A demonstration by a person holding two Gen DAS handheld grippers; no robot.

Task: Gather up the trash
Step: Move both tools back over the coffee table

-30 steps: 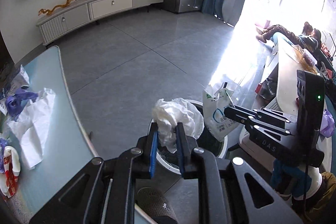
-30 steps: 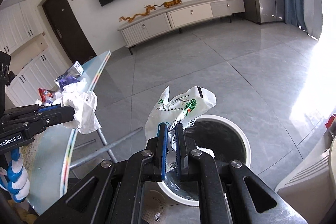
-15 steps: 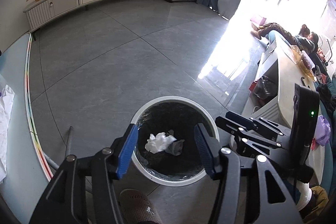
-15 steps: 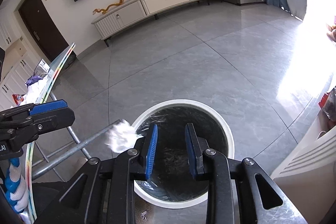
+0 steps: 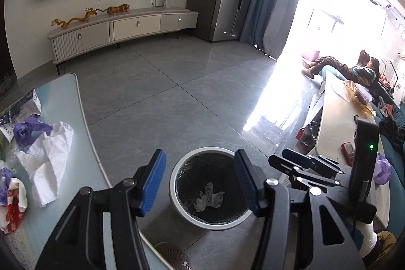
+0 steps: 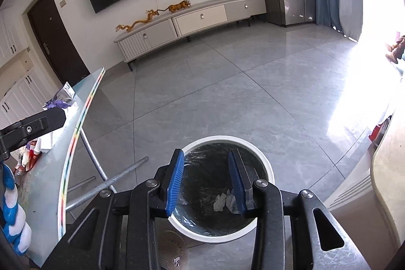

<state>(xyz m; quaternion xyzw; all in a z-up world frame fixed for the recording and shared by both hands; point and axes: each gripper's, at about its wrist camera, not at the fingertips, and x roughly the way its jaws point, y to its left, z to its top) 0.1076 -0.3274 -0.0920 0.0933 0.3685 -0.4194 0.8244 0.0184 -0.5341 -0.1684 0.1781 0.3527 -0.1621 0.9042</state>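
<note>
Both pairs of jaws stood apart with nothing between them. On the left gripper (image 5: 200,181) the blue ribbed pads were wide open. On the right gripper (image 6: 206,181) the blue pads were a little narrower, and its jaws were opening at this moment. Each gripper hung above the round white trash bin with a black liner (image 5: 177,194) (image 6: 265,166), which stood on the grey tiled floor (image 5: 164,98) just beside the edge of the pale blue glass surface (image 5: 65,98).

At the bottom of the bin lay a crumpled white tissue (image 5: 208,199) (image 6: 224,201), touching neither gripper. More trash was on the surface: a large crumpled white paper (image 5: 48,156), a purple plastic wrapper (image 5: 25,130) touching it, a white printed packet (image 5: 22,103) behind them, and a red and white wrapper (image 5: 11,204) near the front edge.

In the right wrist view a hand in a blue and white glove (image 6: 12,211) showed at the left border. Far behind, a long white TV cabinet (image 5: 121,29) stood against the wall.
</note>
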